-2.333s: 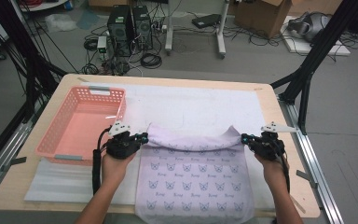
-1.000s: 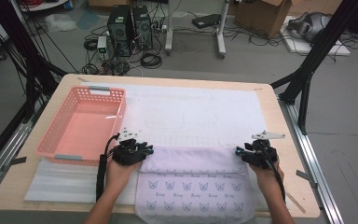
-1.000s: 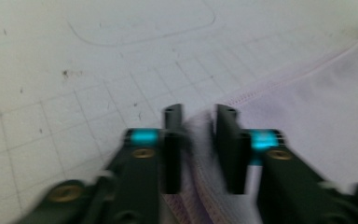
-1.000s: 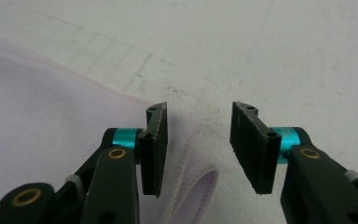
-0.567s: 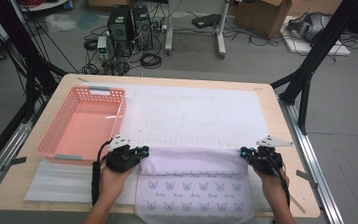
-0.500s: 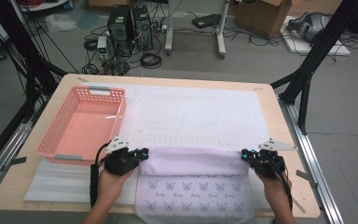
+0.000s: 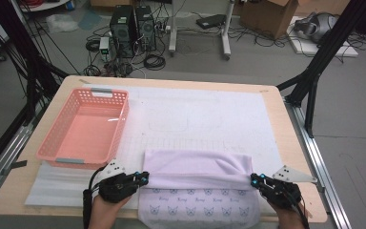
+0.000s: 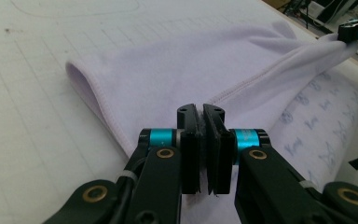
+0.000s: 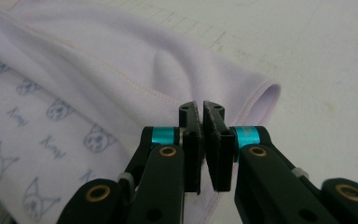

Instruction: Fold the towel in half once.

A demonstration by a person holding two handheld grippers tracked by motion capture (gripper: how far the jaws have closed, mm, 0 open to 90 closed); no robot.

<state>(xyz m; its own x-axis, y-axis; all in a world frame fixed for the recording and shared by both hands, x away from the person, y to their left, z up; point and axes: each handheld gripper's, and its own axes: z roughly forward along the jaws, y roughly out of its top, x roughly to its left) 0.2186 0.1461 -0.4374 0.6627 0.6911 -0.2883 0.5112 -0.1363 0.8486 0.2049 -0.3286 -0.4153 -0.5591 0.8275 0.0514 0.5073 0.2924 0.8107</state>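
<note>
Two claws are working on one lilac cloth (image 7: 198, 168), which lies in the lower middle of the high view on the white mat (image 7: 209, 114) of the table (image 7: 293, 143), with its far half folded toward the near edge so that the cat print shows below the fold. The left claw (image 7: 145, 177) is closed on the left corner of the folded layer, and the right claw (image 7: 253, 179) is closed on the right corner; in each gripper view the jaws stand nearly together with a thin hem between them. To do this fold well, I think both hands should travel at the same speed and height, keep the held edge stretched straight between them, and lay it parallel to the near edge before letting go, so that no wrinkle stays under the top layer. The near edge of the cloth is cut off at the bottom of the frame, so how much it overhangs the table is unclear. The fold hides whether the lower layer lies flat. The pink basket (image 7: 83, 129) at the left looks empty.
</note>
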